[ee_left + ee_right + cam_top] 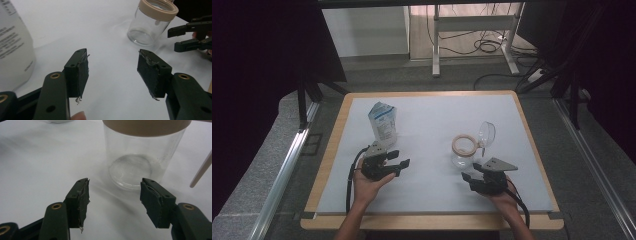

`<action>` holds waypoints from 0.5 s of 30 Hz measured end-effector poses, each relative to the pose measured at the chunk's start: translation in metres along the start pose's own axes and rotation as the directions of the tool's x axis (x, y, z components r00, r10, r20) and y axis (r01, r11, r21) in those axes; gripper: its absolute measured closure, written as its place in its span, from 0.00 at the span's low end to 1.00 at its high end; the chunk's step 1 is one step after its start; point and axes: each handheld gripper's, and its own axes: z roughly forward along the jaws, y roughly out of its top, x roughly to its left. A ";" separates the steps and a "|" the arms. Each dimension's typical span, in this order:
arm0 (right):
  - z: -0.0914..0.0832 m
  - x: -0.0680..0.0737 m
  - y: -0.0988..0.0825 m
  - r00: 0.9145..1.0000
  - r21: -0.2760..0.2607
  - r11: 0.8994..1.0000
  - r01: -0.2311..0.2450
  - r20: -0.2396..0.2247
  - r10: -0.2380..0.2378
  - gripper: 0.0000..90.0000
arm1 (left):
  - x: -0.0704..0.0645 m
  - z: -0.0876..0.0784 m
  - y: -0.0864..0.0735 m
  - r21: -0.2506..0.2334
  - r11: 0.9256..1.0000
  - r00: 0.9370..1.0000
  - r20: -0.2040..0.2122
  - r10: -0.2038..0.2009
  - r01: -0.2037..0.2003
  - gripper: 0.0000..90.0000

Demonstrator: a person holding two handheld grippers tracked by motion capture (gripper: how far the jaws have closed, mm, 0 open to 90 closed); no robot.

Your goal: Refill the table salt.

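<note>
Both grippers, left (112, 72) and right (113, 200), have jaws apart and empty; glass jar (140, 155) sits just beyond the right, perhaps empty.

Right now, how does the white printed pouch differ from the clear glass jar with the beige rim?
The white printed pouch is opaque with blue print, while the clear glass jar with the beige rim is see-through and looks empty. The pouch is tall with a pinched top; the jar is short, round and open, its hinged lid tipped back. The pouch stands by the left claw, the jar by the right claw. Both stand upright on the white table, ungripped.
</note>
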 end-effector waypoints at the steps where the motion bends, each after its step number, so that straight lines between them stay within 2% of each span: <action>1: 0.000 0.000 0.000 1.000 0.002 1.000 0.000 0.001 0.000 0.45 | 0.001 -0.001 -0.001 0.001 1.000 1.000 -0.004 -0.001 0.001 0.47; 10: 0.000 0.001 0.000 1.000 0.002 1.000 0.003 -0.001 -0.003 0.45 | 0.015 -0.015 -0.007 -0.009 1.000 0.997 -0.068 -0.027 0.027 0.48; 12: 0.000 0.001 0.000 1.000 0.002 1.000 0.005 0.000 -0.005 0.45 | 0.021 -0.020 -0.009 -0.015 0.999 0.995 -0.096 -0.039 0.038 0.48; 15: 0.000 0.000 0.000 1.000 0.002 1.000 0.002 0.001 -0.002 0.45 | 0.025 -0.023 -0.010 -0.020 0.999 0.993 -0.107 -0.048 0.046 0.49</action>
